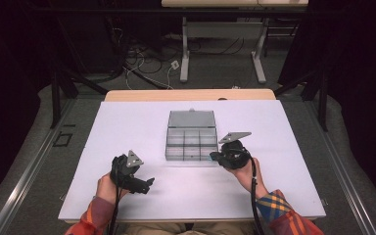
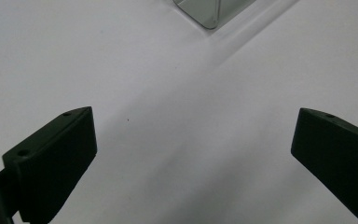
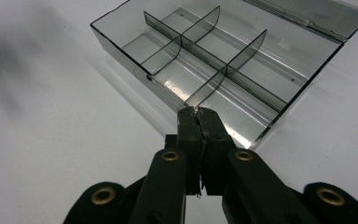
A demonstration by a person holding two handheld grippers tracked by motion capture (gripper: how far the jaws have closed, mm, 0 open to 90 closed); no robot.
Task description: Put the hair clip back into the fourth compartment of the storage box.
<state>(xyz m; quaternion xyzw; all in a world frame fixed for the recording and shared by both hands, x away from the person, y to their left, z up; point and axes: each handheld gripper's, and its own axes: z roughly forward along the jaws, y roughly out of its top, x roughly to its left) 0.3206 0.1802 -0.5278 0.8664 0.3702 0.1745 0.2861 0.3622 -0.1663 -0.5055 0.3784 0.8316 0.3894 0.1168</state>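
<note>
A clear smoky compartment box (image 1: 191,142) lies open at mid-table, its lid (image 1: 191,119) folded back and its thin dividers (image 3: 242,51) forming several cells. My right gripper (image 3: 196,111) sits at the box's near wall with its jaws pressed together on the near end of a thin clear divider (image 3: 205,88). A sliver of that divider glints between the pads. In the high view the right gripper (image 1: 214,155) is at the box's front right corner. My left gripper (image 1: 149,182) rests on the table to the box's front left. Its jaws stand wide apart over bare surface (image 2: 191,154).
The white table top (image 1: 127,127) has free room left and right of the box. A corner of the box (image 2: 209,14) shows at the top of the left gripper view. Beyond the far edge are table legs (image 1: 184,58) and floor cables.
</note>
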